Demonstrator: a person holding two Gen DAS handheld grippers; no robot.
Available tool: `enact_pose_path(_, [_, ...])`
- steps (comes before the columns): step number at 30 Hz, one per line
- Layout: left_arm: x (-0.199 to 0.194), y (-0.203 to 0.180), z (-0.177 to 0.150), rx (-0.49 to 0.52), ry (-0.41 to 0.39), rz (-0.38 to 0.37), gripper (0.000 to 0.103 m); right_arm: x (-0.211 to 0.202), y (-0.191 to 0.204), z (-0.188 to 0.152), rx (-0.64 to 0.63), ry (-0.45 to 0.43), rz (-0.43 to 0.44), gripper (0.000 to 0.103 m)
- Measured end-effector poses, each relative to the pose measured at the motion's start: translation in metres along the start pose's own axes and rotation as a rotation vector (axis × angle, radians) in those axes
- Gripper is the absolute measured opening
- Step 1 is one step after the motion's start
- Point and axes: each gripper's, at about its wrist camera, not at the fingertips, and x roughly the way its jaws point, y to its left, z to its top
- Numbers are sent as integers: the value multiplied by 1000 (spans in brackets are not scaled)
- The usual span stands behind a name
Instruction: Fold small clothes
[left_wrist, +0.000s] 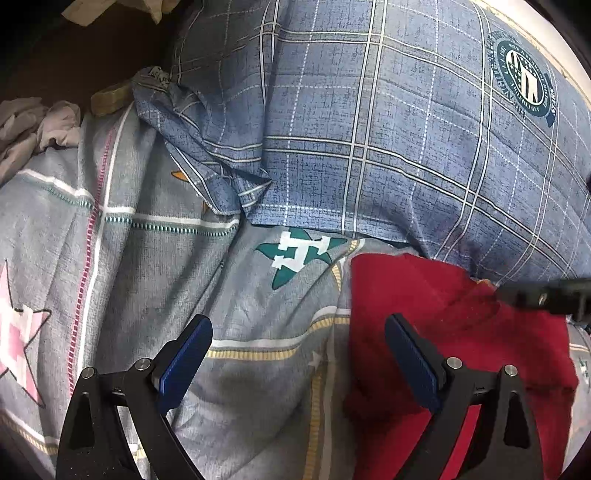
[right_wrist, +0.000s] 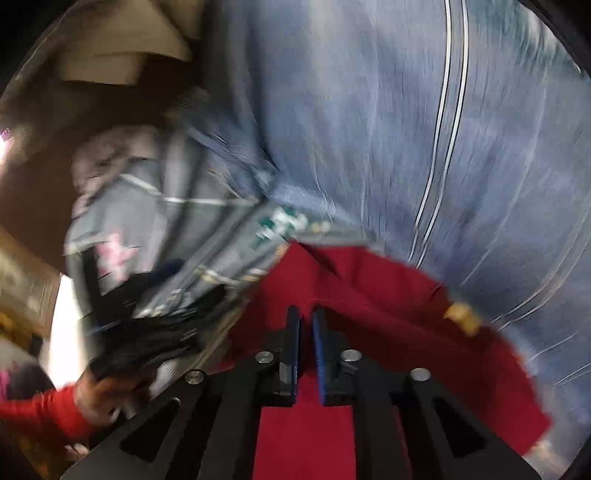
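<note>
A red garment (left_wrist: 458, 343) lies on the grey patterned bedsheet (left_wrist: 236, 317), at the lower right of the left wrist view. My left gripper (left_wrist: 295, 354) is open and empty, its right finger over the garment's left edge, its left finger over the sheet. In the blurred right wrist view my right gripper (right_wrist: 306, 325) is shut on a fold of the red garment (right_wrist: 369, 295), which drapes around and below the fingers. The right gripper's dark body (left_wrist: 546, 295) reaches into the left wrist view at the garment's far right edge.
A blue plaid quilt (left_wrist: 388, 129) is heaped behind the garment. Crumpled pale clothes (left_wrist: 33, 125) lie at the far left. The person's hand and red sleeve (right_wrist: 62, 402) hold the left gripper at the lower left of the right wrist view.
</note>
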Motion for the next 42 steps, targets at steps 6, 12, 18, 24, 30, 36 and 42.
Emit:
enact_pose_path(6, [-13, 2, 2, -7, -49, -49, 95, -20, -12, -53, 19, -93, -90, 51])
enact_pose_path(12, [-17, 2, -4, 0, -48, -69, 95, -44, -31, -98, 100, -187, -184, 54])
enact_pose_path(18, [-11, -3, -2, 6, -33, -47, 95, -14, -30, -119, 56, -131, -198, 51])
enact_pose_path(24, [-8, -7, -1, 11, -30, -39, 95, 10, -23, -114, -46, -149, -302, 33])
enact_pose_path(30, [-17, -1, 0, -14, -62, -47, 95, -21, -12, -124, -68, -204, -260, 0])
enact_pose_path(36, [-13, -12, -8, 35, -39, -44, 95, -17, -29, -145, 12, -152, -314, 5])
enact_pose_path(42, [-11, -12, -6, 28, -41, -36, 94, -48, -41, -171, 72, -241, -363, 51])
